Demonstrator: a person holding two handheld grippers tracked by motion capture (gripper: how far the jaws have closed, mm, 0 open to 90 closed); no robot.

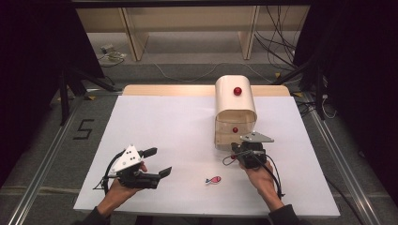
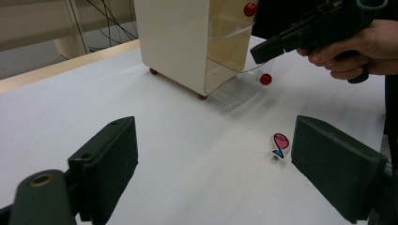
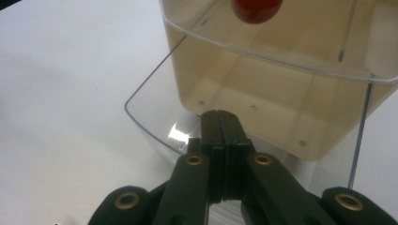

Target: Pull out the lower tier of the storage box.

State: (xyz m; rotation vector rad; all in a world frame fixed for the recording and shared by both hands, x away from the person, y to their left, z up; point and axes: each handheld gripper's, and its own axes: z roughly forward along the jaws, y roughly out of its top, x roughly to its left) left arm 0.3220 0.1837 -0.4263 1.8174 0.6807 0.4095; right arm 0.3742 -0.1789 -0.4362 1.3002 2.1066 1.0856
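Observation:
A cream box (image 1: 234, 105) with a rounded top stands at the back right of the white table (image 1: 164, 122). Its clear front flaps carry red knobs (image 1: 237, 90) (image 1: 234, 130). My right gripper (image 1: 239, 147) is shut, its tips just at the box's open front. In the right gripper view the shut gripper (image 3: 220, 117) reaches over the curved rim of the lowered clear flap (image 3: 150, 122), under a red knob (image 3: 256, 9). A small pink and blue fish (image 1: 213, 179) lies flat near the front. My left gripper (image 1: 158, 161) is open at the front left, and the fish (image 2: 280, 144) lies ahead of its open jaws.
The left gripper view shows the box (image 2: 173, 42) on small red feet and the right hand with its gripper (image 2: 263, 47). Wooden shelving (image 1: 187, 23) and floor cables (image 1: 277, 42) lie beyond the table. Black stand legs (image 1: 65, 89) flank it.

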